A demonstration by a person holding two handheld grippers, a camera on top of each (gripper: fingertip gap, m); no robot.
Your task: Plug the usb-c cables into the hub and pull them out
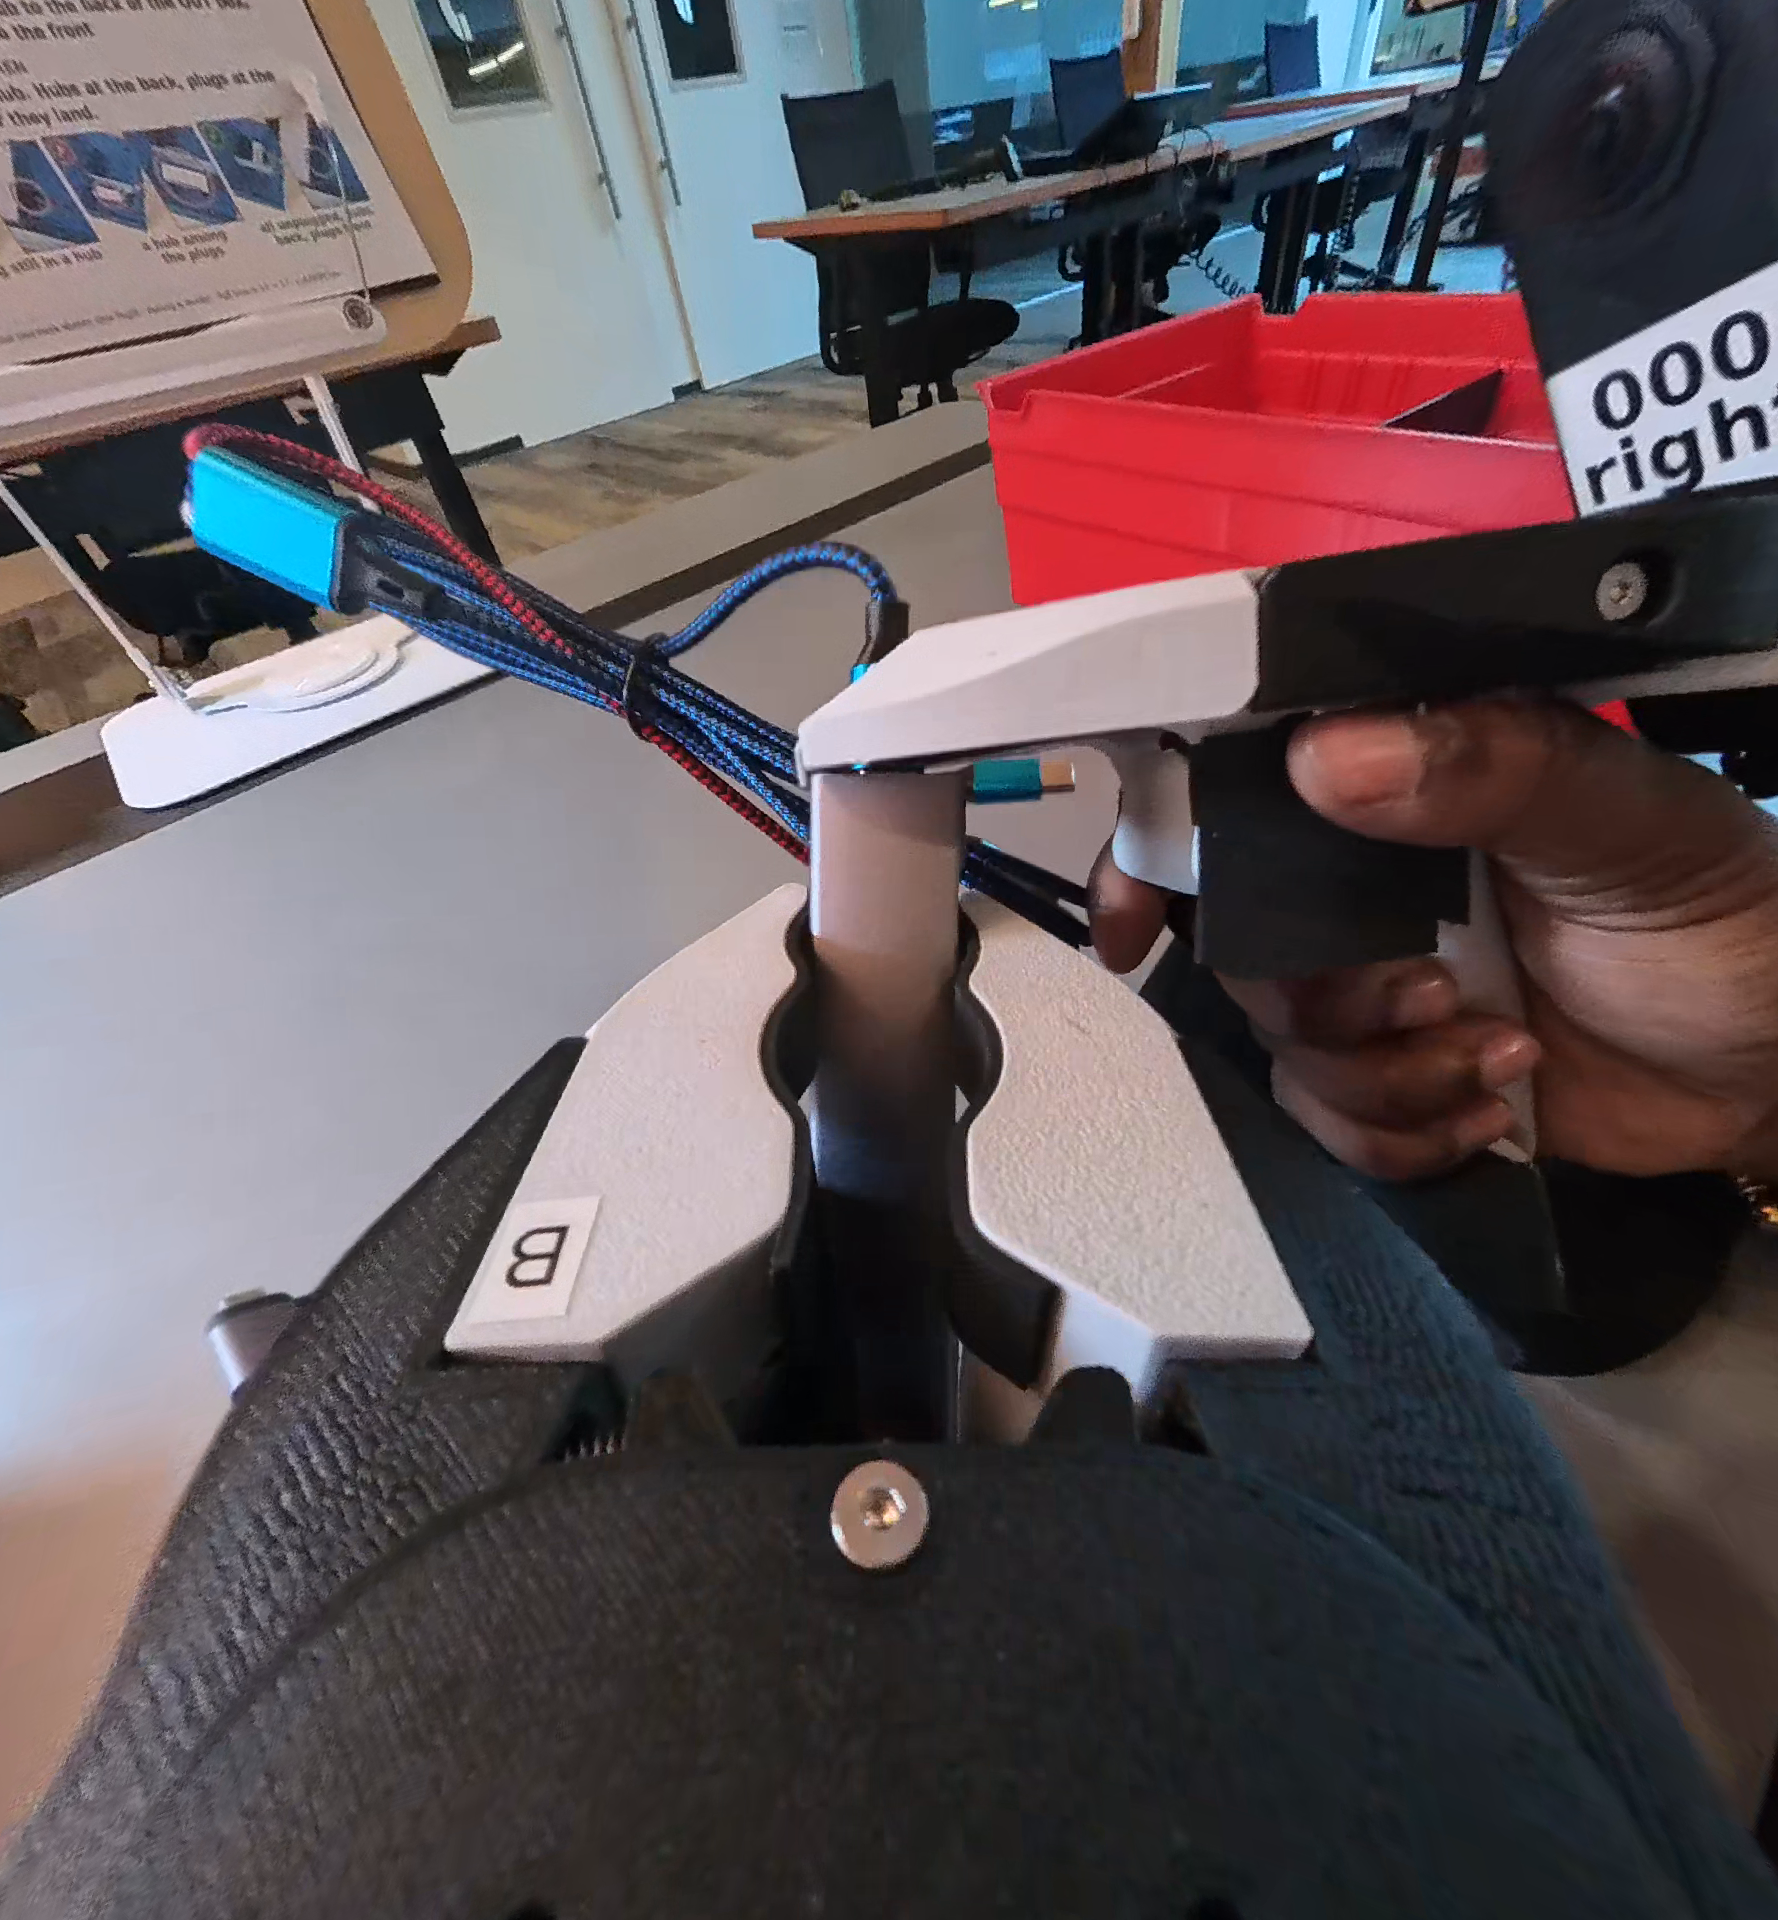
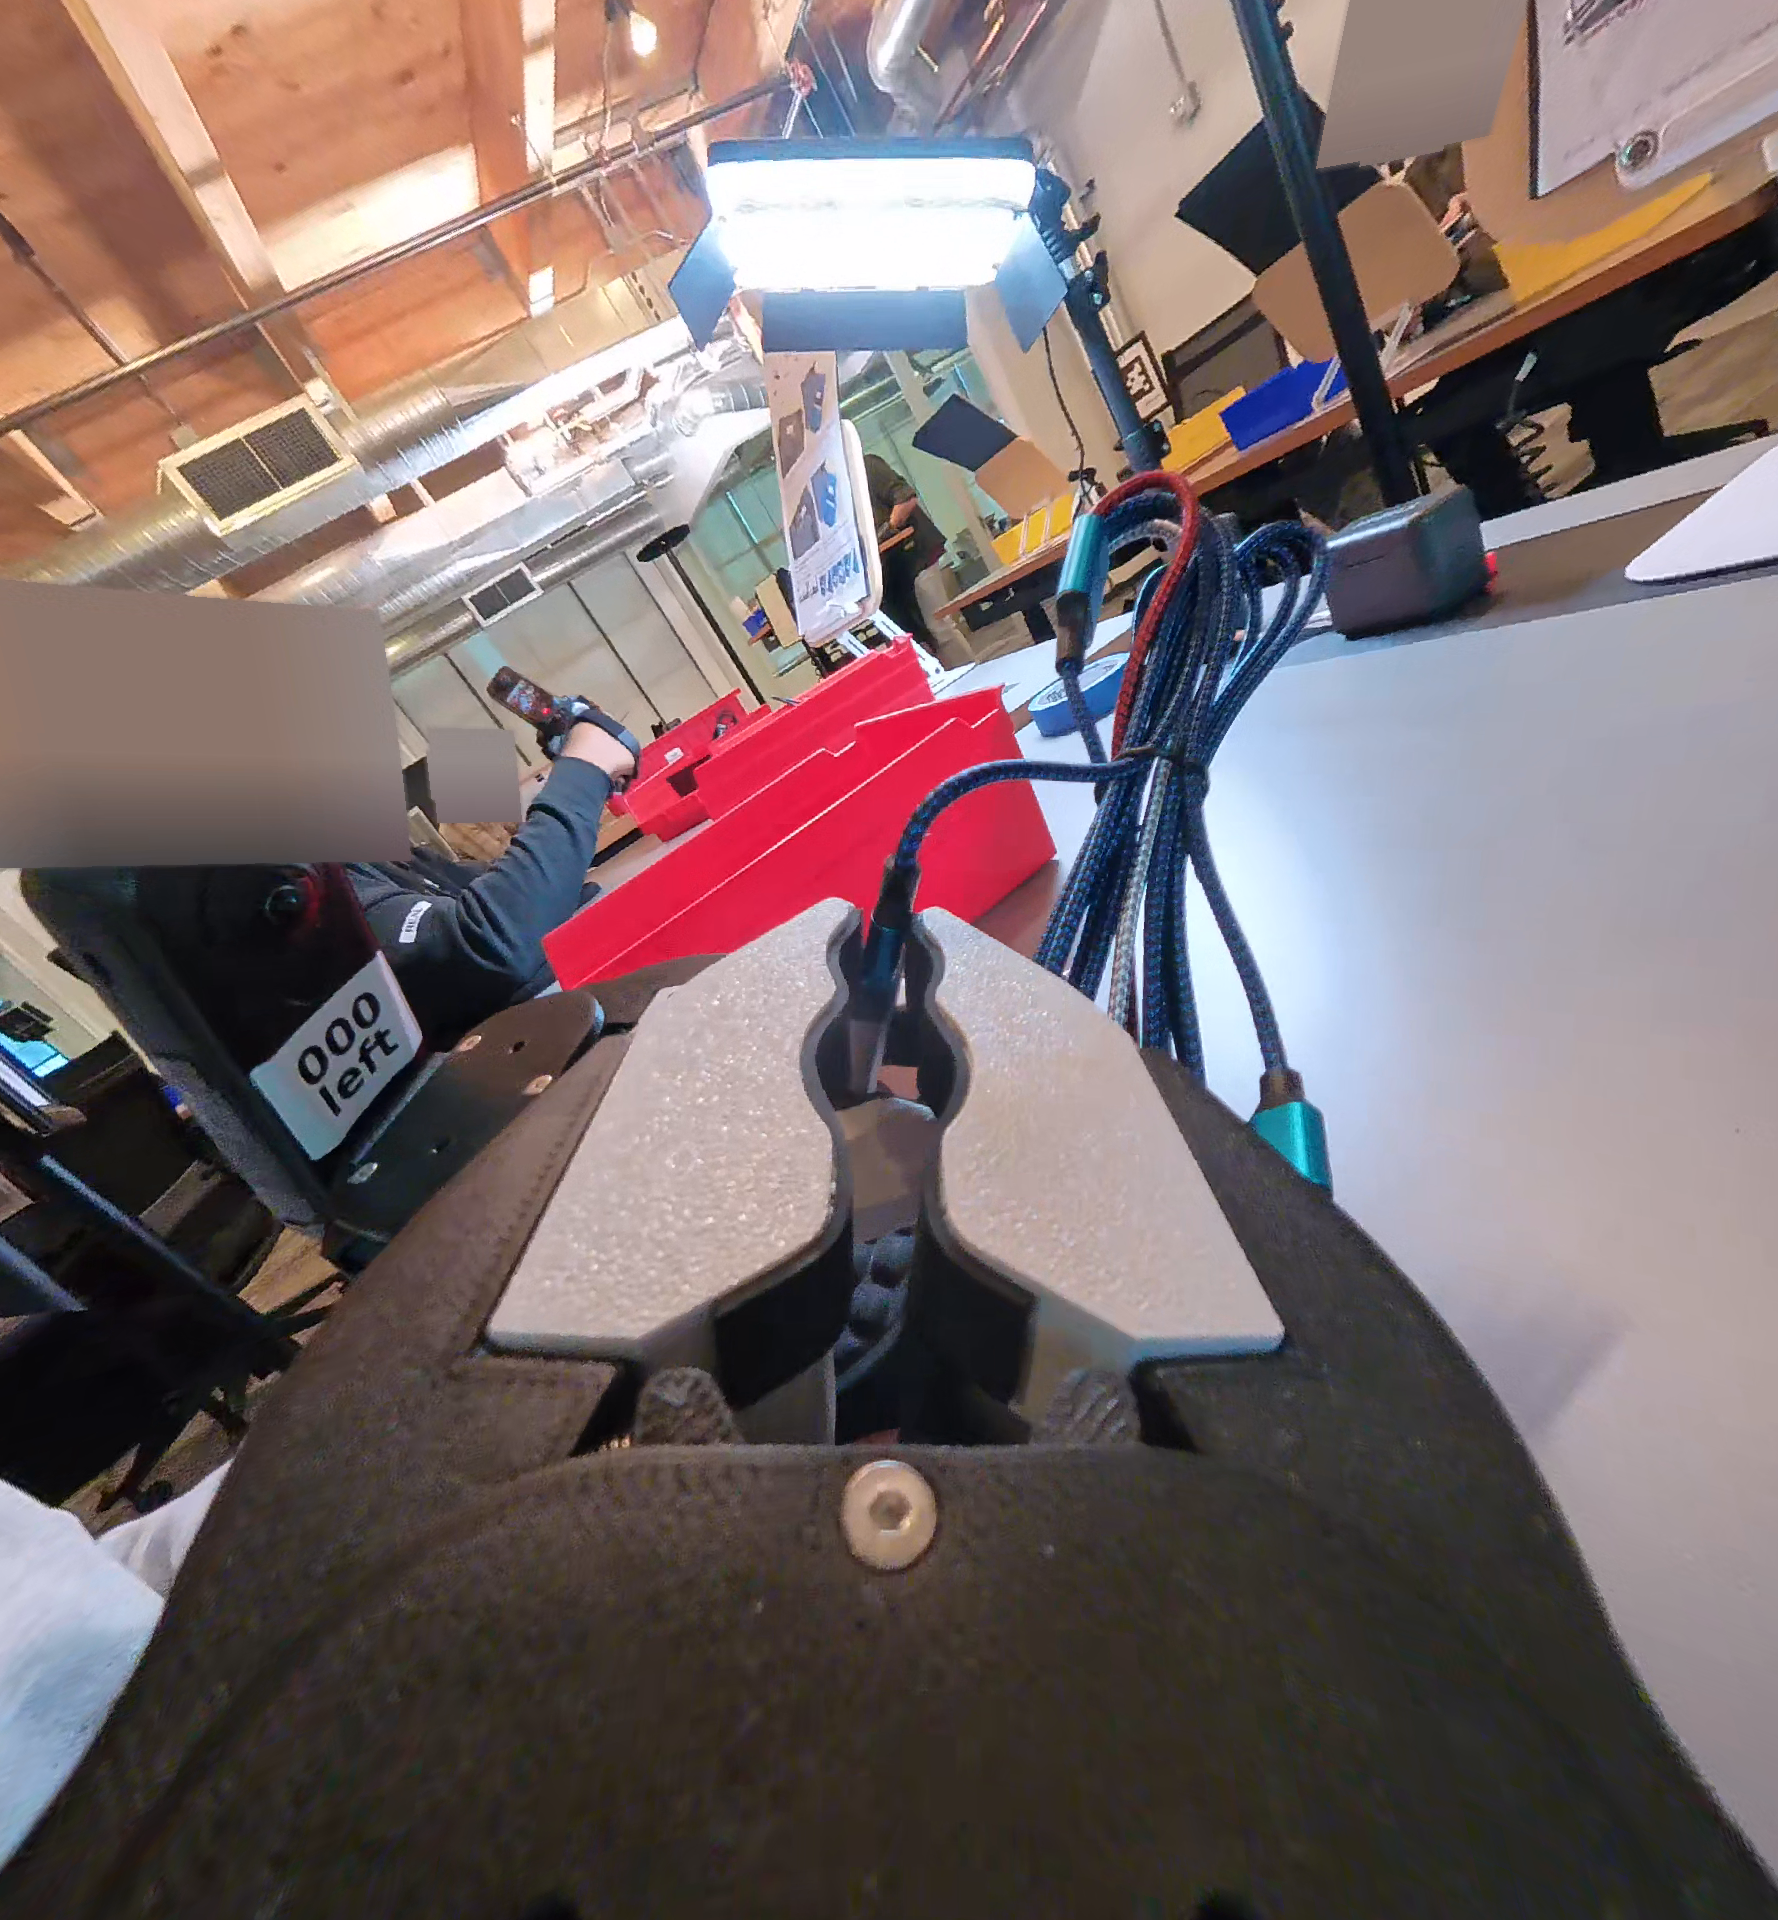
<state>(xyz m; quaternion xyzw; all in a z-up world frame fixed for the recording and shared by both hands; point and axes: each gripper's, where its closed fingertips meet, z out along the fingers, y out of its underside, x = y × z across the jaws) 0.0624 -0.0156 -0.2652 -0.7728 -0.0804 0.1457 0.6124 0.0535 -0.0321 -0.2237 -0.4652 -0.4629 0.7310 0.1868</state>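
My left gripper [image 1: 885, 920] is shut on a grey bar-shaped hub [image 1: 880, 862] and holds it upright above the table. My right gripper [image 2: 885, 940] is shut on the dark plug [image 2: 883, 966] of a blue braided cable, right at the hub's end [image 2: 890, 1138]. Whether the plug sits in a port is hidden by the fingers. In the left wrist view the right gripper's white fingers [image 1: 1020, 655] cover the hub's top. The tied bundle of blue and red braided cables [image 1: 656, 675] hangs beside it, with loose teal plugs [image 1: 1010, 779] [image 2: 1290, 1132].
A red bin [image 1: 1228, 468] stands on the grey table [image 1: 293, 987] behind the grippers, with more red bins [image 2: 812, 821] beyond. An instruction sheet on a white stand [image 1: 241, 717] is at the left. A small grey box [image 2: 1404, 561] and a blue tape roll [image 2: 1077, 707] sit farther off. My left and right fingertips are right by each other.
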